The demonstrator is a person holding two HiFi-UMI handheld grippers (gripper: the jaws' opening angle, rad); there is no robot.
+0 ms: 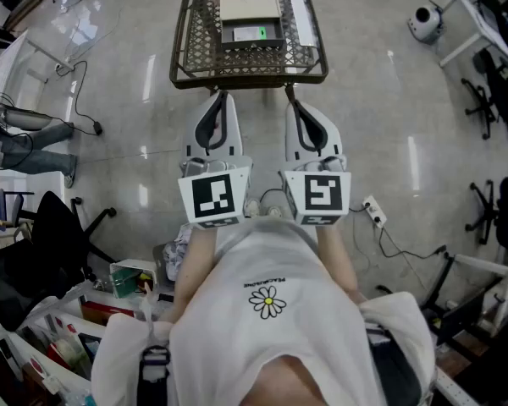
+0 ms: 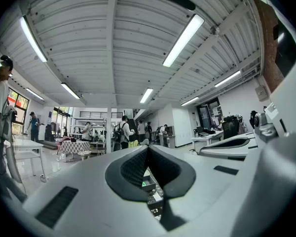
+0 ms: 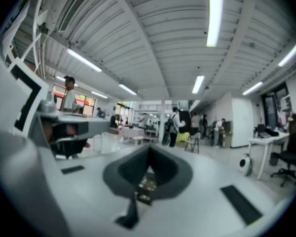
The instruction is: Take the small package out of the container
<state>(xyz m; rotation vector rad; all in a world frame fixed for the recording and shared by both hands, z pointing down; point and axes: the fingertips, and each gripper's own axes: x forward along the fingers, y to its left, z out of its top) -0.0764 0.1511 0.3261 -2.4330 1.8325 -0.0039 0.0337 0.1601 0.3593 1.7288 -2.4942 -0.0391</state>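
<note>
While both pairs of jaws are pressed together with nothing between them, your left gripper (image 2: 148, 148) and right gripper (image 3: 149, 150) point forward side by side, apart from each other. Each gripper view shows the dark pads meeting at the tip. Below that is a narrow gap, through which you glimpse only a sliver of mesh and tray.

From the head view, the two tips sit at the near rim of a small metal mesh table (image 1: 179, 53), one on each side of its middle. How high they hang over it is unclear. The dark container (image 1: 234, 34) rests near the table's centre, well ahead of the tips. The small package (image 1: 259, 33) appears to lie inside it as a pale slab with a green mark, though it is too small to make out more.

A flat beige box (image 1: 250, 8) lies just behind the container, and a white strip (image 1: 299, 13) runs along the table's right side. You hold the grippers close to your chest, with the marker cubes facing up. The table stands on a glossy grey floor (image 1: 381, 100).
</note>
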